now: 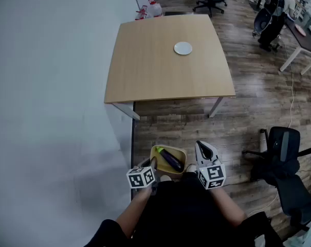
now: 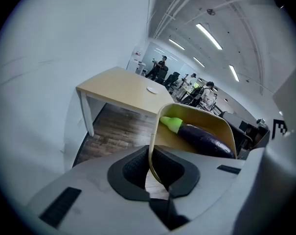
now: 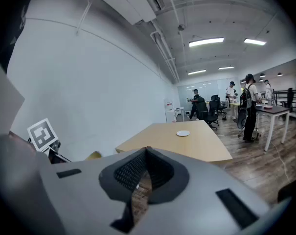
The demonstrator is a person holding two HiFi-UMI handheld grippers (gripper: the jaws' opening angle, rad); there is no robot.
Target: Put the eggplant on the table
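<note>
A dark purple eggplant with a green stem lies in a yellow bowl held in front of me, over the wood floor. My left gripper is shut on the bowl's near rim. In the left gripper view the thin rim runs between the pads, and the eggplant rests inside. My right gripper is just right of the bowl, its jaws together with nothing in them. The light wooden table stands ahead, a step away, with a small white plate on it.
A white wall runs along the left side. A black office chair stands on the floor at the right. Bottles stand beyond the table's far left corner. People and more chairs are at the far end of the room.
</note>
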